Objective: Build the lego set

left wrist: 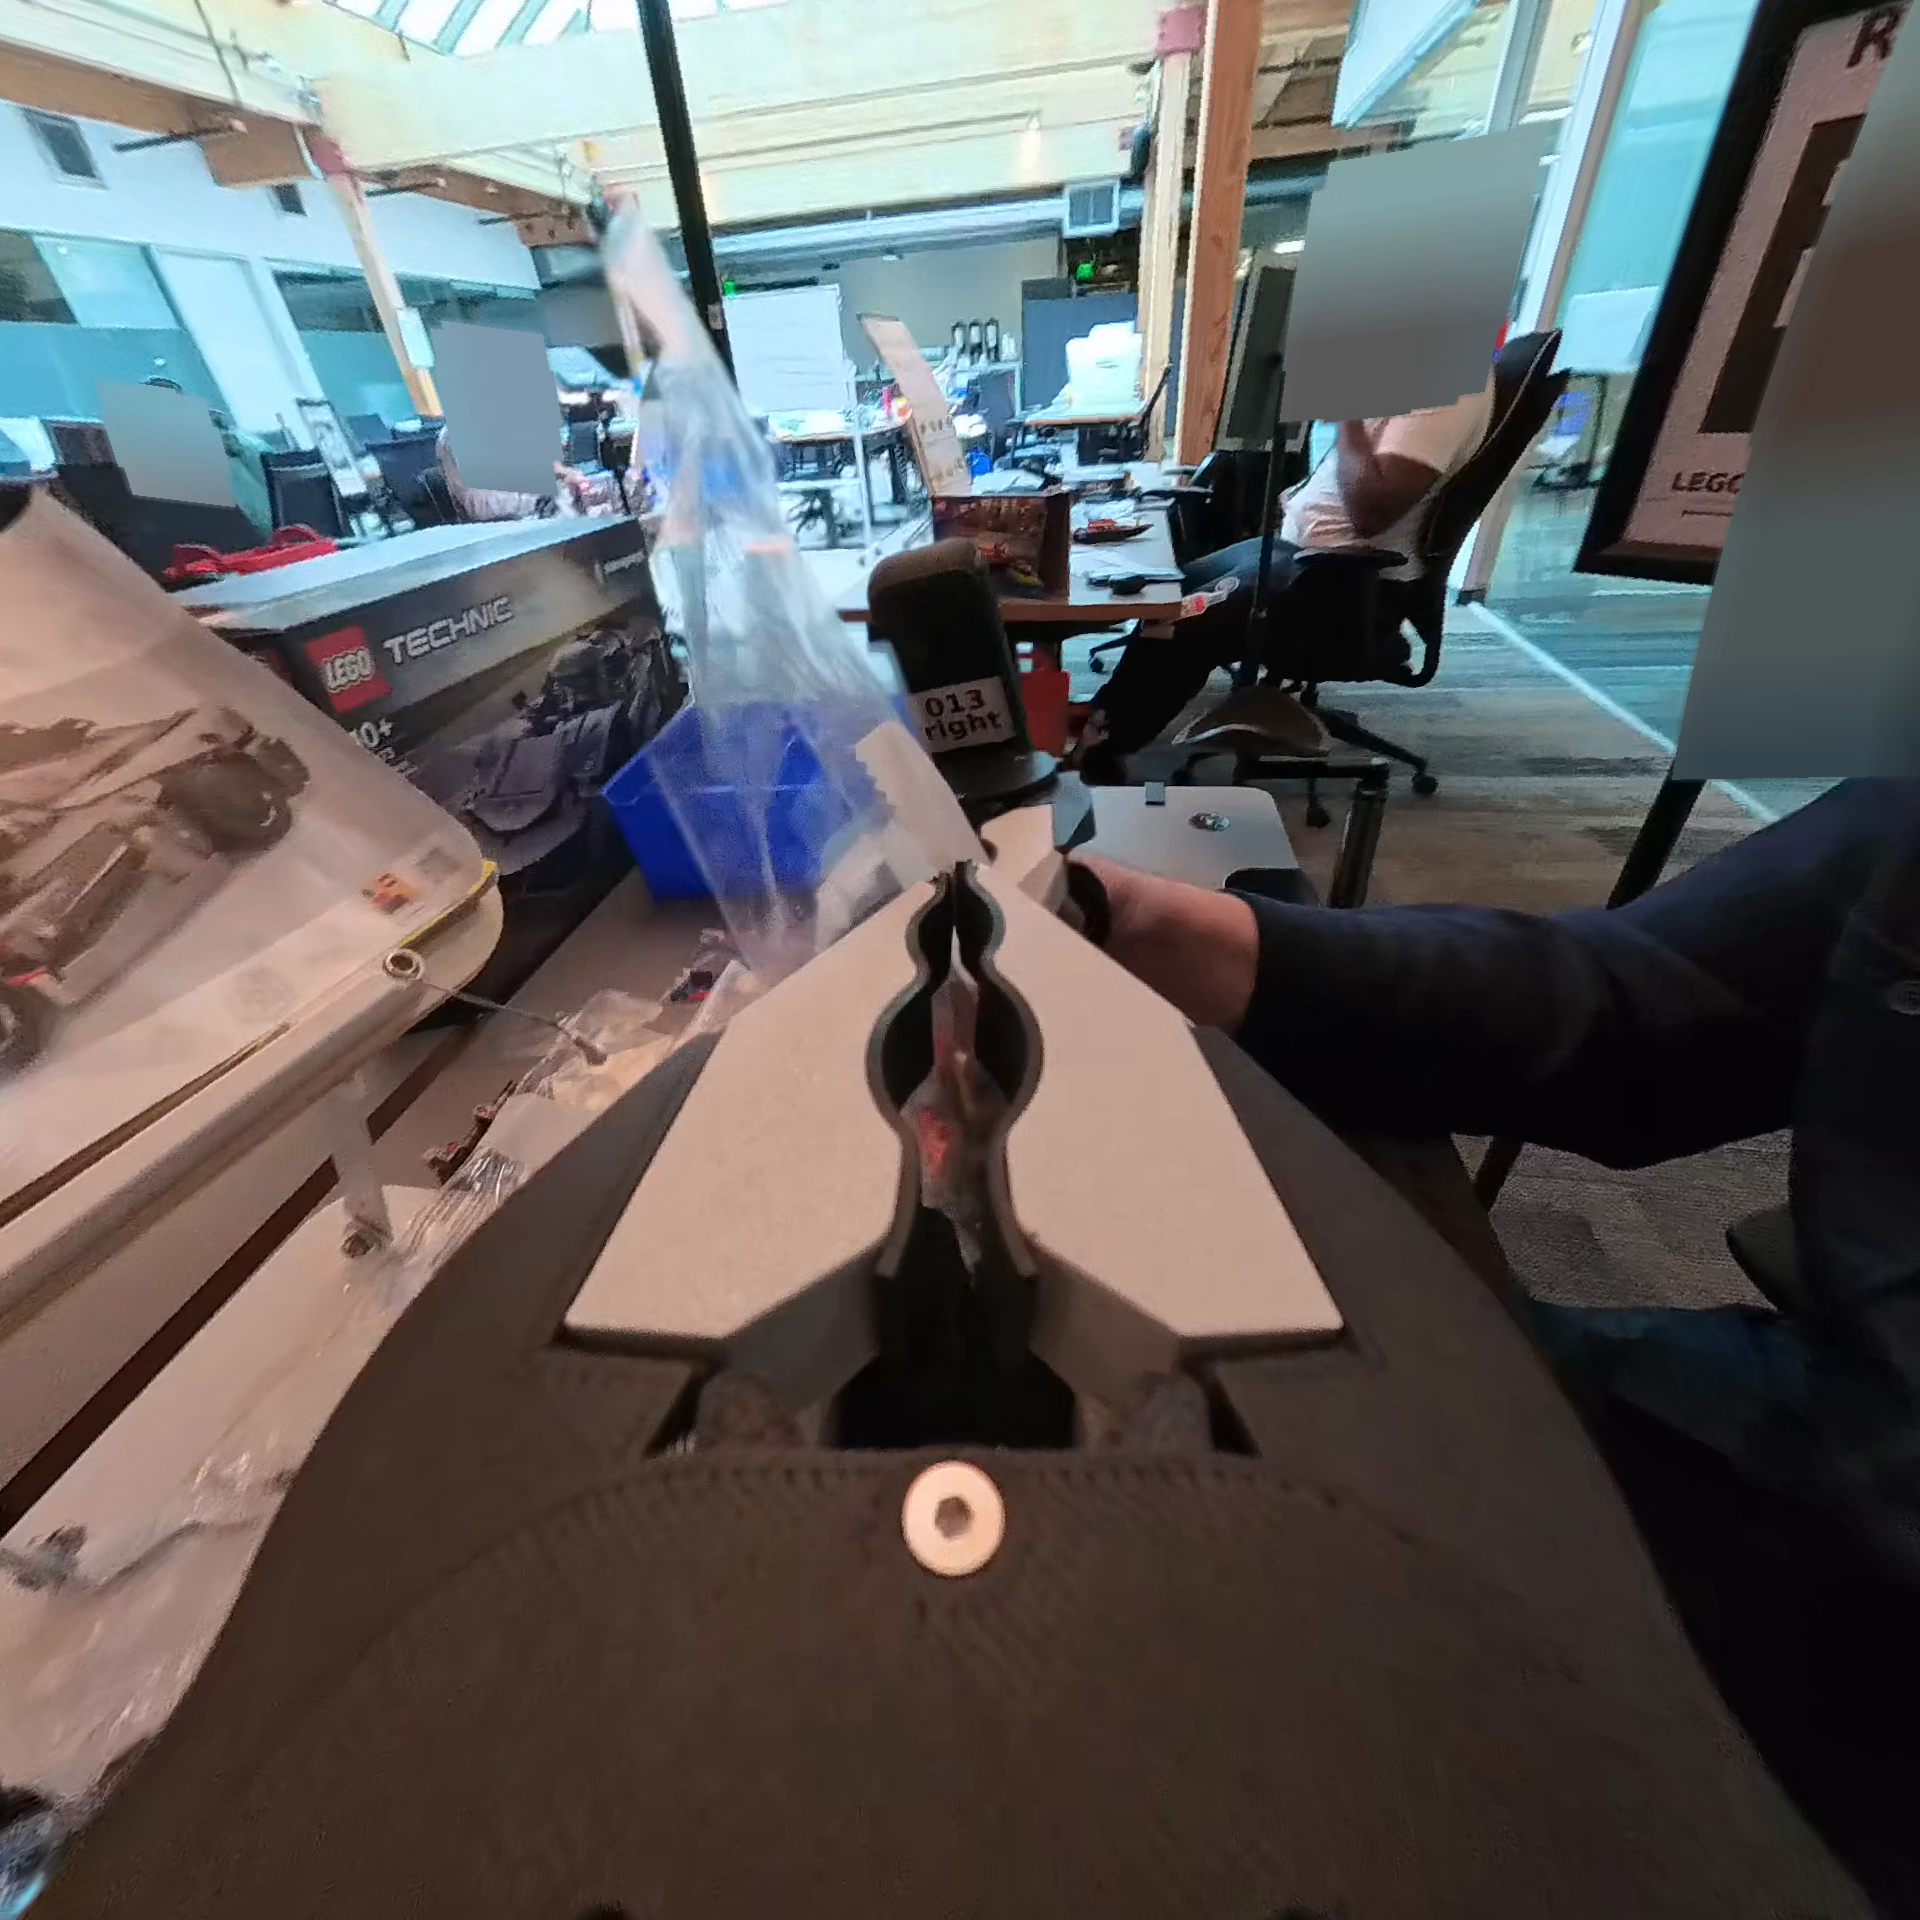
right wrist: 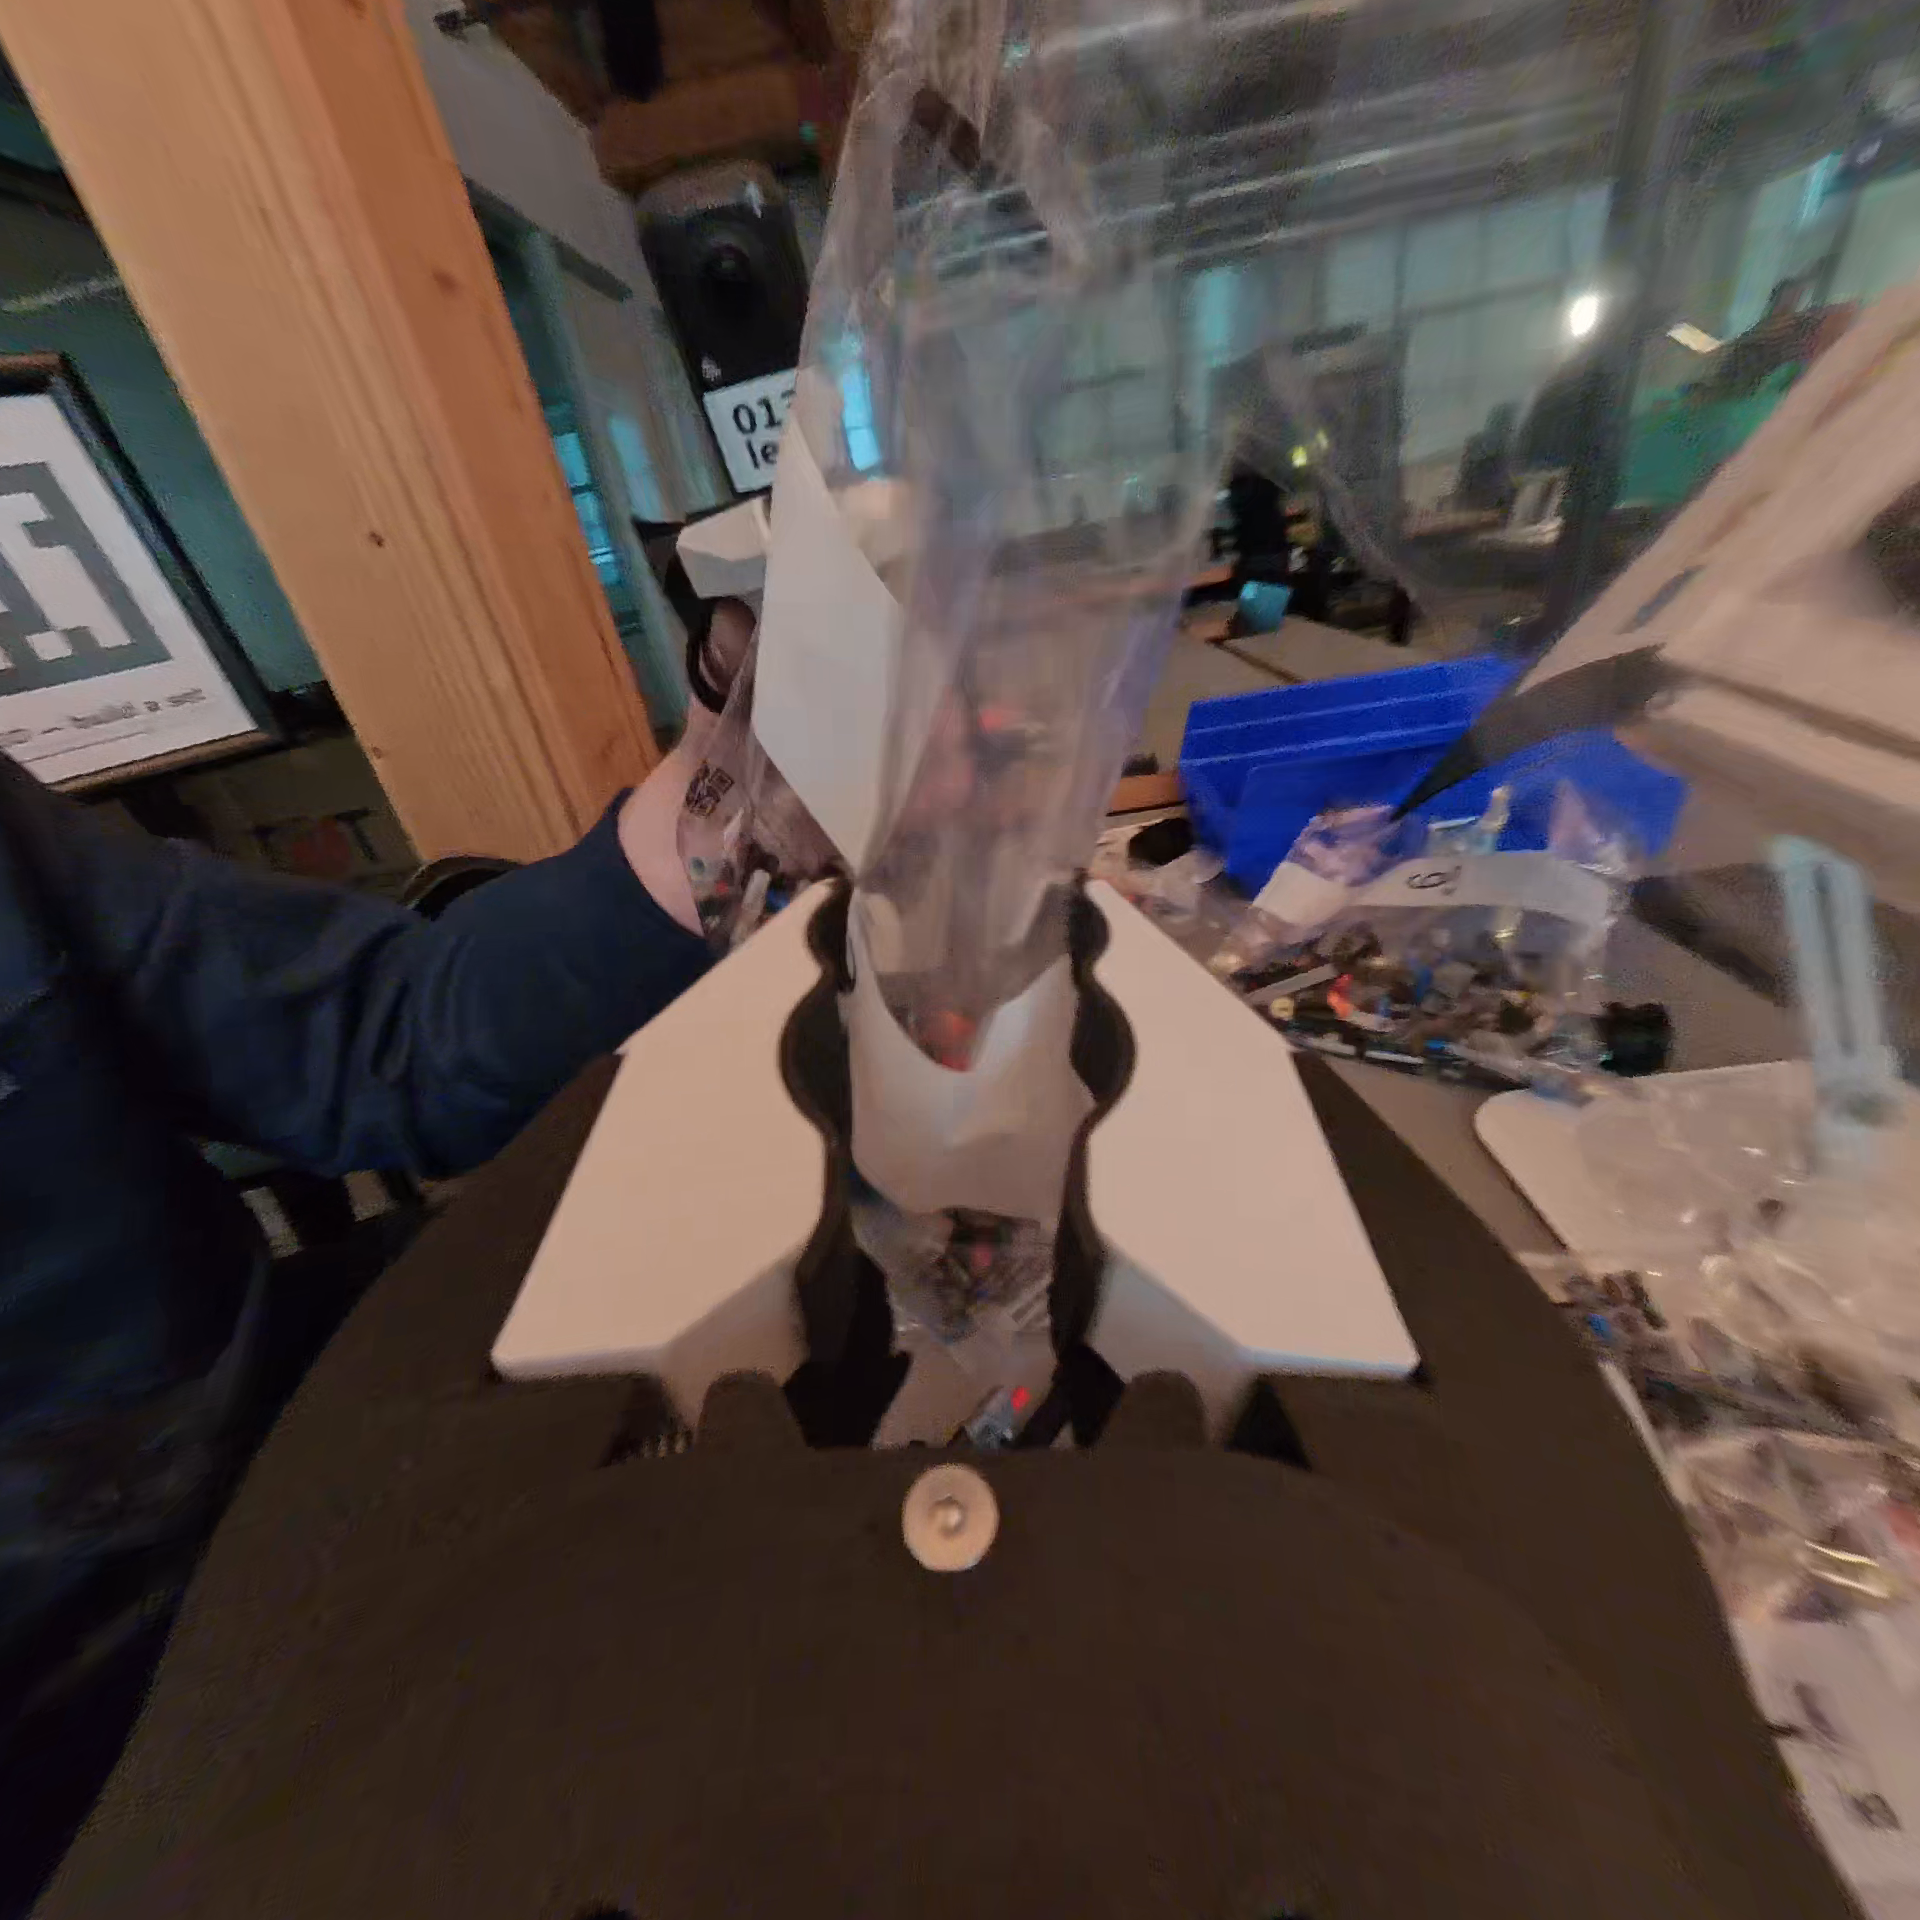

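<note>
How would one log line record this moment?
left gripper: shut on plastic bag | right gripper: around same bag, grip unclear

**Open office under a skylit ceiling**

Pale wooden ceiling beams [left wrist: 540, 114] are lit from skylights above. A thick upright timber post [left wrist: 1210, 229] is seen beside a black swivel office chair [left wrist: 1455, 540]. Grey carpet [left wrist: 1621, 790] is laid.

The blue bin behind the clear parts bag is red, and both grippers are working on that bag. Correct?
Not quite. The bin is blue, as the right wrist view shows. The left gripper and right gripper do both meet at the clear parts bag.
</note>
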Demonstrator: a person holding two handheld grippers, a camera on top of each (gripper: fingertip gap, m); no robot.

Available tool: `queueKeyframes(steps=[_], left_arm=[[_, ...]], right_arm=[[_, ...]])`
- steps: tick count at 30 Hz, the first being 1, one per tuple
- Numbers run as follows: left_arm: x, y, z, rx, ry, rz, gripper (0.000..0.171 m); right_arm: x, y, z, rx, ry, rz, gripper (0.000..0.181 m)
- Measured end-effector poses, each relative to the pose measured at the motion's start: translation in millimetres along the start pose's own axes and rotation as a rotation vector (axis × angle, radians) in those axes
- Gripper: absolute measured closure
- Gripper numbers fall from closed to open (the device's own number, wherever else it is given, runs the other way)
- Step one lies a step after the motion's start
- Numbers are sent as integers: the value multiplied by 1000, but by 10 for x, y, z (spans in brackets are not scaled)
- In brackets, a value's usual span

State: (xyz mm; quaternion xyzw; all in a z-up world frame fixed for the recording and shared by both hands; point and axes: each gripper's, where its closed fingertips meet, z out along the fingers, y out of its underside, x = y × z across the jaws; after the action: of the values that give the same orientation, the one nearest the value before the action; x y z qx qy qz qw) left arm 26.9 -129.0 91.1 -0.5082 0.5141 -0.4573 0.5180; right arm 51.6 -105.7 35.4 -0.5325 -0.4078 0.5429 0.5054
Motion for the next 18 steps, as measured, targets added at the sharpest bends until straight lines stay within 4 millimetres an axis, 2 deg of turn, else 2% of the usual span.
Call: queueKeyframes(steps=[2, 5, 9, 13, 15, 18], left_arm=[[-32, -37, 22, 44, 9, 12, 171], [-136, -1, 82, 59, 0, 5, 171], [-238, -2, 147, 130, 3, -17, 170], [-372, 12, 136, 220, -33, -36, 157], [-467, 116, 152, 221, -79, -49, 152], [-563, 378, 275, 161, -140, -39, 149]], right_arm=[[12, -72, -107, 33, 11, -4, 165], [48, -113, -202, 33, 39, -12, 181], [75, -178, -315, 13, 98, -55, 181], [147, -307, -494, 22, 192, -62, 181], [166, -373, -634, 13, 228, -77, 181], [213, -463, -948, -55, 313, -118, 181]])
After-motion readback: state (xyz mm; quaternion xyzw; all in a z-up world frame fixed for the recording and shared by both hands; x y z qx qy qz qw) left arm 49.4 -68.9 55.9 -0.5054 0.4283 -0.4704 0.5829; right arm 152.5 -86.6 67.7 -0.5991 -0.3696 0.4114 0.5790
